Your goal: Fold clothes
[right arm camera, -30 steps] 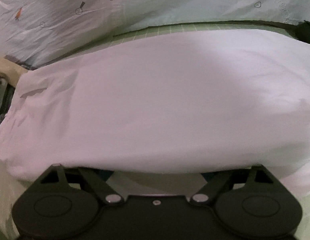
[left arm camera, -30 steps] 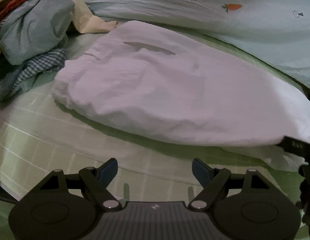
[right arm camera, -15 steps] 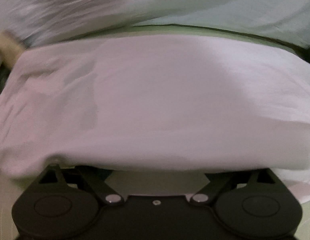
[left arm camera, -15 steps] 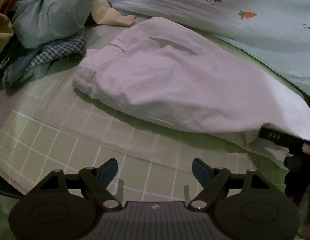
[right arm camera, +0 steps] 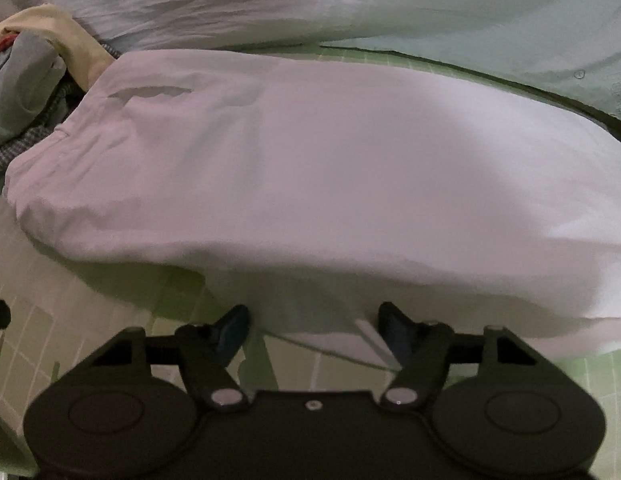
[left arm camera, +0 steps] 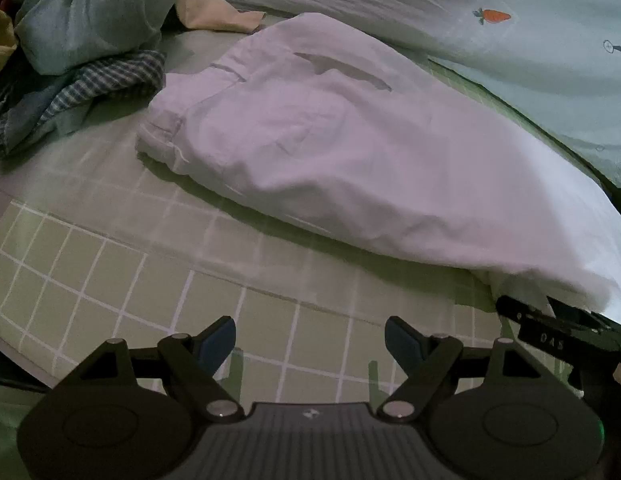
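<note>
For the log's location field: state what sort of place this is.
Probably a bedroom: white pants lie on a green checked sheet, beside a carrot-print quilt and a pile of unfolded clothes.

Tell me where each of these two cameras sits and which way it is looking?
Left wrist view: sits on the left gripper, looking forward and down past its open blue-tipped fingers at the green checked bedsheet and the white folded garment; the right gripper shows at the right edge.
Right wrist view: sits on the right gripper, close to the garment's near edge; its jaws are closing with cloth between them.
Both views share the garment, the pile of blue and checked clothes and the pale carrot-print quilt.
</note>
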